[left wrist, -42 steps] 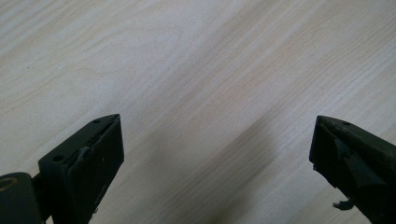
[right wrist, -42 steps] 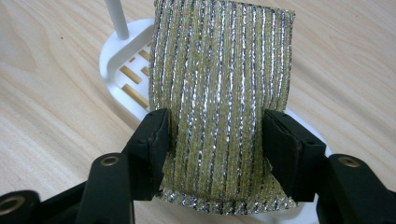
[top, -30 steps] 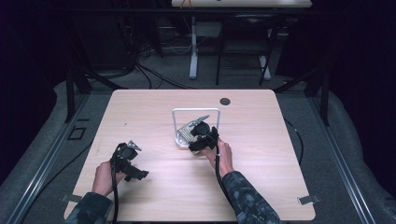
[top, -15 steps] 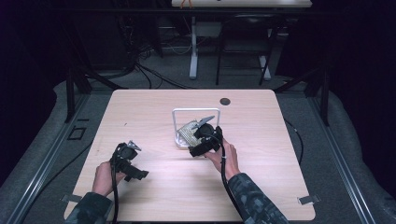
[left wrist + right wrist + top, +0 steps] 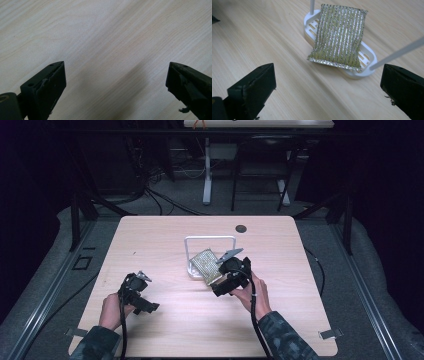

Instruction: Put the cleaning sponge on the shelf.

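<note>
The wooden table [image 5: 165, 235] lay broad and bare toward its left and near edges, leaving wide room there. Near its middle stood a white rack [image 5: 365, 53] with a thin hoop, a glittering sponge [image 5: 338, 37] lying tilted on its tray and overhanging the near rim. The right gripper [image 5: 225, 277], just beside it, had just been opening, nothing between its wide-apart jaws. The left gripper [image 5: 137, 292] hovered over bare wood, jaws apart and well clear.

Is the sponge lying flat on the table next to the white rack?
No, the sponge rests tilted on the white rack, its lower edge overhanging the rack's base.
</note>
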The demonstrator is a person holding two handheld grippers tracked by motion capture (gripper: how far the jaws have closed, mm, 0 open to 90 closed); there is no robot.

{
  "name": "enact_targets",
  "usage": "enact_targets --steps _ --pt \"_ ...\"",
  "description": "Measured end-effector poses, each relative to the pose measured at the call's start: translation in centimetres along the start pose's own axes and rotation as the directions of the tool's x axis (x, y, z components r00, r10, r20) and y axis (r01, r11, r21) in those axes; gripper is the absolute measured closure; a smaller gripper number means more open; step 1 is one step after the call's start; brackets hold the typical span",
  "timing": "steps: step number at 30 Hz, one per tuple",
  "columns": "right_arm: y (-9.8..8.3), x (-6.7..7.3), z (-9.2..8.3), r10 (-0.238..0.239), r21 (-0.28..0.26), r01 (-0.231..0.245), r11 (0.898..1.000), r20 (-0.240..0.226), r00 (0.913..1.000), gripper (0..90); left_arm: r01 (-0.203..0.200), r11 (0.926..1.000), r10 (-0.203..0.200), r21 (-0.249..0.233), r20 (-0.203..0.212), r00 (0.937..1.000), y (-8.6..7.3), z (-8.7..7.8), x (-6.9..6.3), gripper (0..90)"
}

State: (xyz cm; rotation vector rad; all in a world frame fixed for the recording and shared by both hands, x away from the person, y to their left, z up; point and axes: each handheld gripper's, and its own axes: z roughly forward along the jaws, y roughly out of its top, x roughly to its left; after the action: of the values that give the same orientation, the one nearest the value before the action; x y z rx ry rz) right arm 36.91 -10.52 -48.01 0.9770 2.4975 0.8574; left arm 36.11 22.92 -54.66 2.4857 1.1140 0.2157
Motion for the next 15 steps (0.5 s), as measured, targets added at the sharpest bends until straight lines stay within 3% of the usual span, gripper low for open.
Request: enact_targets --steps 7,15 --pt "-2.2 -0.9 -2.5 0.005 -0.015 -0.005 1.0 0.009 0.9999 0.0 0.0 1.0 0.0 0.007 -0.005 1.0 0.0 0.1 -0.1 3.0" --pt "-6.3 -2.1 -5.6 0.022 0.012 -0.023 1.0 0.07 0.9973 0.0 0.0 0.9999 0.0 0.014 -0.011 0.9999 0.0 0.1 -0.2 3.0"
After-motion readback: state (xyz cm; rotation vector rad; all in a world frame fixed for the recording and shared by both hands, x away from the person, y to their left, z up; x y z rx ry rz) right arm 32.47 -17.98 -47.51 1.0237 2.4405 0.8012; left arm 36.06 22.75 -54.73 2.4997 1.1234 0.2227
